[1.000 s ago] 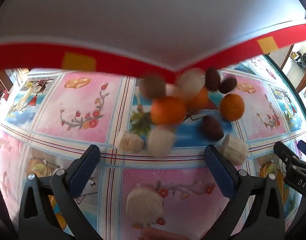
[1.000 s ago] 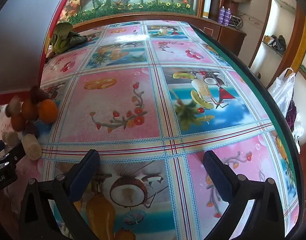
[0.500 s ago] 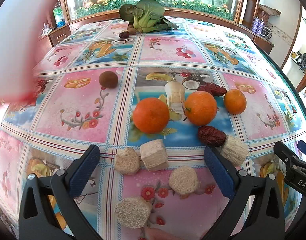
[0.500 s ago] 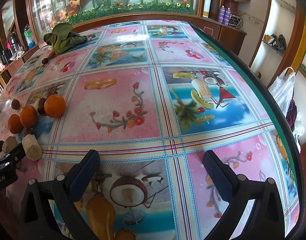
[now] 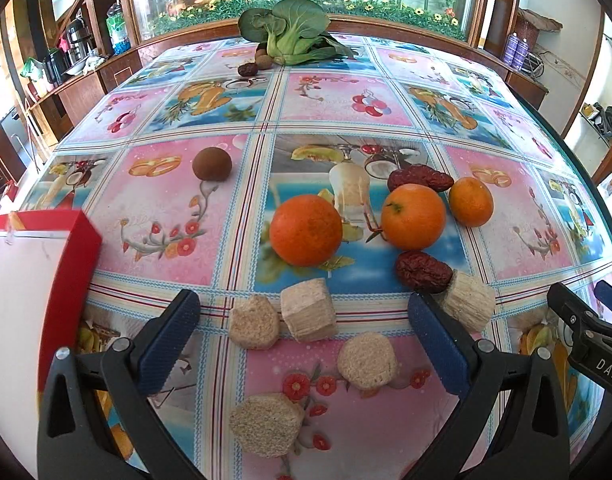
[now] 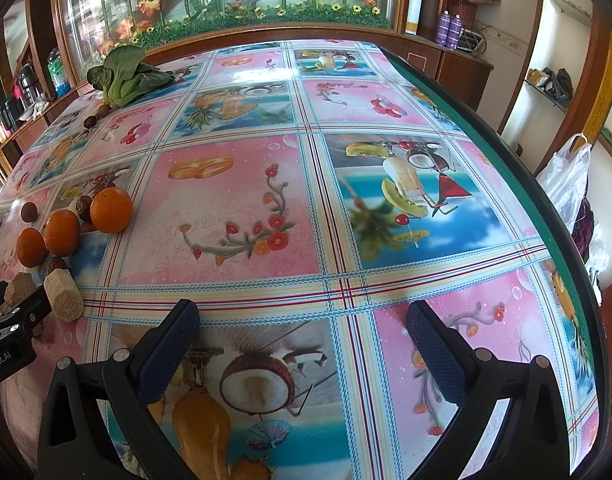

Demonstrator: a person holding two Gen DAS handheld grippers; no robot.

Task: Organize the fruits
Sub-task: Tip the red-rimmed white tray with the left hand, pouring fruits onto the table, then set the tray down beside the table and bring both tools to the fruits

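Three oranges lie on the patterned tablecloth: a large orange [image 5: 306,230], a second orange [image 5: 413,216] and a small orange [image 5: 471,201]. Two red dates [image 5: 419,178] [image 5: 422,271] sit by them, and a brown round fruit [image 5: 212,164] lies apart to the left. Several pale sugarcane pieces [image 5: 309,315] are scattered in front. My left gripper [image 5: 302,344] is open, just before the cane pieces, holding nothing. My right gripper [image 6: 302,344] is open over bare cloth; the same oranges [image 6: 110,210] and a cane piece [image 6: 64,295] show at its far left.
A red and white box [image 5: 38,280] stands at the left edge. A green bok choy [image 5: 292,34] with small brown fruits [image 5: 248,69] lies at the table's far end. The table's dark rim [image 6: 545,216] curves along the right, with a plastic bag [image 6: 567,184] beyond it.
The red and white box that covered the fruits was lifted away and now sits at the left. The fruits and cane pieces spilled out and settled on the cloth. Both grippers stayed still.
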